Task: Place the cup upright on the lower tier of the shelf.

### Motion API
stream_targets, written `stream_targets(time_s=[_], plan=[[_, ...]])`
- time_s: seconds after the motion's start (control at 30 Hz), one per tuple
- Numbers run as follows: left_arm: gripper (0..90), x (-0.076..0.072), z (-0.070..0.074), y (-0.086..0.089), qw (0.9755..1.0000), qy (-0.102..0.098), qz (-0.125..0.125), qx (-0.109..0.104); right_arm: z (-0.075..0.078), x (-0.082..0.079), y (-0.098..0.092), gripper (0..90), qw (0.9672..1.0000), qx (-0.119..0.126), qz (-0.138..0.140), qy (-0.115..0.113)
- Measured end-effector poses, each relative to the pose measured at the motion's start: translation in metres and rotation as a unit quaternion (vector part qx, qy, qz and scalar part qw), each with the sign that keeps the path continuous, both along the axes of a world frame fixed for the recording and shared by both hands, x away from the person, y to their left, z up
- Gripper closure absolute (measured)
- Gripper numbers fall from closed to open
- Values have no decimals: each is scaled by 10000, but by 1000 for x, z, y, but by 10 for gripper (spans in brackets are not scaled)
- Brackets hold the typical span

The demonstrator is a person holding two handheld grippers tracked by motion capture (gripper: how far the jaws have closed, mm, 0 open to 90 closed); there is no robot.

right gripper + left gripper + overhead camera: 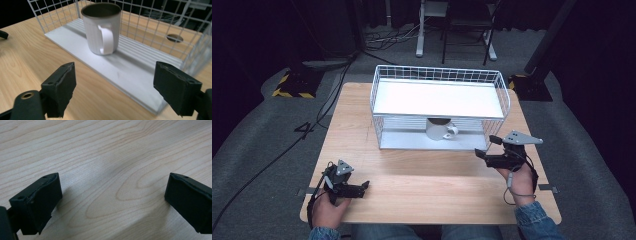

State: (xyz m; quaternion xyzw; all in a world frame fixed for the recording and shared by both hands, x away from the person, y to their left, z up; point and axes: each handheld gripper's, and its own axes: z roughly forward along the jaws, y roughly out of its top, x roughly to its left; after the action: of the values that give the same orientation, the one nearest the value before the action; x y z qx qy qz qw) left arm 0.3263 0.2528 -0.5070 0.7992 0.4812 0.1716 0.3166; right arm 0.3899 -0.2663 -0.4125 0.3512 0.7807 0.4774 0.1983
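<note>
Mug (101,27): upright on rack (439,141) bottom shelf (handle towards me).
My right hand-held gripper (113,86): wide open, empty, just outside.
My left hand-held gripper (112,200): open over tabletop (105,150).

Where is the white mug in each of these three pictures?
High view: the white mug stands centre, on the lower shelf of the wire rack.
Left gripper view: bare wooden tabletop between the jaws, no mug.
Right gripper view: the mug stands top centre, handle facing the camera.
Shared landmark: the light wooden tabletop.

Lab or studio: black curtains (272,30), floor cables (287,145), hazard-taped stand bases (294,85).
</note>
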Motion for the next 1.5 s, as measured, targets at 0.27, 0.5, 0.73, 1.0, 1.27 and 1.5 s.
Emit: stream_targets(time_s=[0.27, 0.5, 0.73, 1.0, 1.27, 1.5], plan=[[14, 1, 0, 0, 10000, -8, -29, 5, -7, -13, -32, 156, 9991, -204, -209, 298], [14, 1, 0, 0, 10000, -2, -24, -1, -16, -22, -57, 156, 9974, -295, -419, 506], [14, 1, 0, 0, 10000, -3, -18, -3, -26, -28, -71, 156, 9950, -452, -556, 700], [14, 1, 0, 0, 10000, -8, -26, 3, -47, -31, -83, 156, 9905, -488, -650, 1108], [14, 1, 0, 0, 10000, -2, -18, -3, -66, -33, -88, 156, 9857, -697, -727, 1350], [14, 1, 0, 0, 10000, -8, -26, 3, -84, -35, -88, 147, 9833, -850, -734, 1434]])
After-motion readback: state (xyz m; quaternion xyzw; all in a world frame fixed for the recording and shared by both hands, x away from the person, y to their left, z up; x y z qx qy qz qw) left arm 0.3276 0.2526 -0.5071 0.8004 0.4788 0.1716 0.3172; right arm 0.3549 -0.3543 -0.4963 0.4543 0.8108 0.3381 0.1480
